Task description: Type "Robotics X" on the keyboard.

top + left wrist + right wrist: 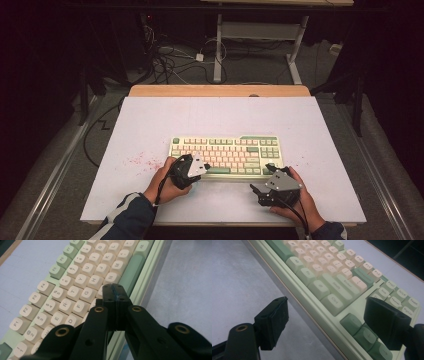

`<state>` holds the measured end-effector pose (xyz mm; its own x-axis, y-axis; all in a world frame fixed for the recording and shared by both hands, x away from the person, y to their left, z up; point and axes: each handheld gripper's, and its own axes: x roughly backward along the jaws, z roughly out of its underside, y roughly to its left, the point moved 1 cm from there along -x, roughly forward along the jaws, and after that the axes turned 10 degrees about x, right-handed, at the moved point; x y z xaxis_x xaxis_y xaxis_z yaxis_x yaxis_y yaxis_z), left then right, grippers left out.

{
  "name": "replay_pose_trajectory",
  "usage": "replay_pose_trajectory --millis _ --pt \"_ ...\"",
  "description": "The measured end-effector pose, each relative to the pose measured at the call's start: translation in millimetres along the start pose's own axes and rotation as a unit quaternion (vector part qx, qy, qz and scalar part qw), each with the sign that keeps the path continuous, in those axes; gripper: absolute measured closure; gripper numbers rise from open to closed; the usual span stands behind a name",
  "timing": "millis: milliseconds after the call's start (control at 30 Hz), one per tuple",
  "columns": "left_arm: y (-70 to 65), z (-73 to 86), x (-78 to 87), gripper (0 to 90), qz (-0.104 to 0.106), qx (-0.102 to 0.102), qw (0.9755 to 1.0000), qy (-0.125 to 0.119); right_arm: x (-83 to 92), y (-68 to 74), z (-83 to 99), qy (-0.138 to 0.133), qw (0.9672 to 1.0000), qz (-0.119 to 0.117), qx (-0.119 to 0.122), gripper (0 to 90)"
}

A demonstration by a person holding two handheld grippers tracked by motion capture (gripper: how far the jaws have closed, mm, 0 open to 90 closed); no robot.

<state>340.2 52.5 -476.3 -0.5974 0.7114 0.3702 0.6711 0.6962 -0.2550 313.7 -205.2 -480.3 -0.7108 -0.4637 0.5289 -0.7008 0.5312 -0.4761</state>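
Note:
A cream and green keyboard lies in the middle of the white table top. My left gripper is shut with nothing between its jaws. Its joined tips hang over the keyboard, at the bottom letter row beside the green space bar; whether they touch a key I cannot tell. My right gripper stands open at the keyboard's front right corner. Its two pads straddle the front edge of the keyboard near the green arrow keys, gripping nothing.
Faint red specks mark the table left of the keyboard. A wooden strip borders the table's far edge. Beyond it, cables lie on the floor near another table's legs.

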Motion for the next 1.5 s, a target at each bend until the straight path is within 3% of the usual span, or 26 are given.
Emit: replay_pose_trajectory --millis 267,300,400,533,633,733,933,1000,1067,1233,1500 --pt "3.5 3.9 -4.7 87.4 -0.006 -0.004 0.9999 0.014 -0.6 1.0 0.1 0.0 1.0 -0.005 0.003 20.5" --pt "2.9 3.6 -5.4 87.4 -0.004 0.002 0.9999 0.011 -1.1 1.3 0.3 0.003 1.0 -0.006 0.003 20.5" --pt "0.2 2.7 -4.4 87.4 -0.006 -0.013 0.9998 0.013 -1.6 2.6 -0.2 0.004 0.9999 -0.009 0.007 20.5" --pt "1.7 -8.1 4.2 85.8 -0.002 0.005 0.9998 -0.017 -0.3 2.0 -0.5 0.001 1.0 -0.006 0.008 20.5" --pt "4.4 -10.1 7.3 84.9 -0.005 0.006 0.9997 -0.025 0.3 0.3 -0.3 -0.001 1.0 0.0 0.003 20.5" --pt "5.7 -10.0 5.7 80.4 -0.009 0.006 0.9995 -0.03 1.0 -1.0 -0.9 -0.005 1.0 0.006 0.0 20.7" --pt "5.2 -10.7 5.8 60.9 -0.016 0.0 0.9985 -0.053 2.0 -1.0 -1.4 -0.006 0.9999 0.01 0.001 20.6" --pt "4.4 -10.3 6.4 51.0 -0.015 0.004 0.9981 -0.059 2.4 -1.3 -1.3 -0.007 0.9999 0.011 -0.001 20.6" --pt "3.2 -8.0 5.4 43.7 -0.019 -0.005 0.9976 -0.067 2.4 -1.6 -1.2 -0.007 0.9999 0.011 -0.002 20.7" --pt "2.0 -8.1 4.6 24.2 -0.023 0.006 0.9964 -0.082 1.8 -1.3 -1.1 -0.006 0.9999 0.009 0.0 20.7" --pt "6.0 -8.5 13.4 20.0 -0.026 0.009 0.9955 -0.091 2.4 -1.7 -0.6 -0.006 0.9999 0.008 -0.003 20.7"
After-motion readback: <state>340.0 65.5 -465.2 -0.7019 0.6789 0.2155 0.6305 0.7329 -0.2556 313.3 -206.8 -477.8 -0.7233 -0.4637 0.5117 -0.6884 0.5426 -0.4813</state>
